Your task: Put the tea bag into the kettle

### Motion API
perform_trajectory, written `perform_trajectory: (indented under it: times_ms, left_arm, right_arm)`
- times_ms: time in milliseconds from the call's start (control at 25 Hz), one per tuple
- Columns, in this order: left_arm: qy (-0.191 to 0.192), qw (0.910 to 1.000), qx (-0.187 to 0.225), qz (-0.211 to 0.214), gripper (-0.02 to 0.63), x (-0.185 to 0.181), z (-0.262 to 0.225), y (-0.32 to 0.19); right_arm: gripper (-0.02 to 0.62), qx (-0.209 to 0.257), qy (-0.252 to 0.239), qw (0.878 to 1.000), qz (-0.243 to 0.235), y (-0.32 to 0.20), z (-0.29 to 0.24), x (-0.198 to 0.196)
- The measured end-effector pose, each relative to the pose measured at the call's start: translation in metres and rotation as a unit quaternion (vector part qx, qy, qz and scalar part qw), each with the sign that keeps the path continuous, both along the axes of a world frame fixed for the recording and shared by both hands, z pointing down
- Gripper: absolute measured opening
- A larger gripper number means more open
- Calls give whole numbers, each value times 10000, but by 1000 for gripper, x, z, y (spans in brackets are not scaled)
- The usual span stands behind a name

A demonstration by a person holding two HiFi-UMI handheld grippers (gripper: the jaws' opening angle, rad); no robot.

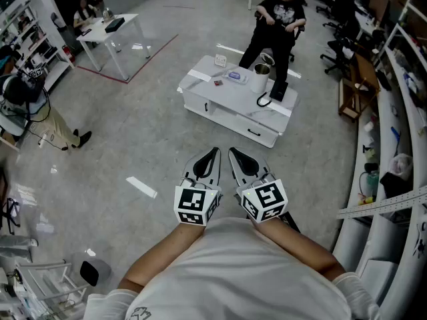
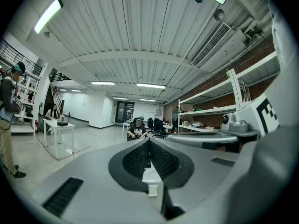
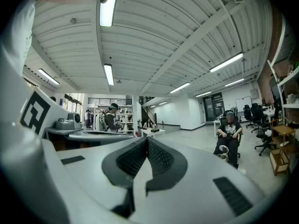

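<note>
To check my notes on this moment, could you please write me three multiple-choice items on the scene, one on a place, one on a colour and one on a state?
1. Where does the kettle stand?
A. on the low table
B. on the floor
C. on a wall shelf

2. What colour is that table?
A. black
B. white
C. red

3. How do the jaws of the right gripper stand?
A. wide apart
B. shut on a tea bag
C. shut with nothing between them

Answers:
1 A: the head view shows it standing on the tabletop.
2 B: its top and front are white.
3 C: the right gripper view shows the jaws meeting, with nothing between them.
</note>
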State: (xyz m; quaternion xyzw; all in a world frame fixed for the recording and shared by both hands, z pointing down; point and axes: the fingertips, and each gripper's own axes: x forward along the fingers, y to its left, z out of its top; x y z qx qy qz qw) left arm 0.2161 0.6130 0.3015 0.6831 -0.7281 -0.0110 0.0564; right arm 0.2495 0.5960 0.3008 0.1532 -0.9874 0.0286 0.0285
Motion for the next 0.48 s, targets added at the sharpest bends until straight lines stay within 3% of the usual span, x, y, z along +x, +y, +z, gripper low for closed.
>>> perform_trajectory:
  times_ms: [480]
  left_arm:
    - [104,9999,-39,36,8,-1,9,1]
  right_arm:
    - [9,-49,2,10000,-26,5,6,-1]
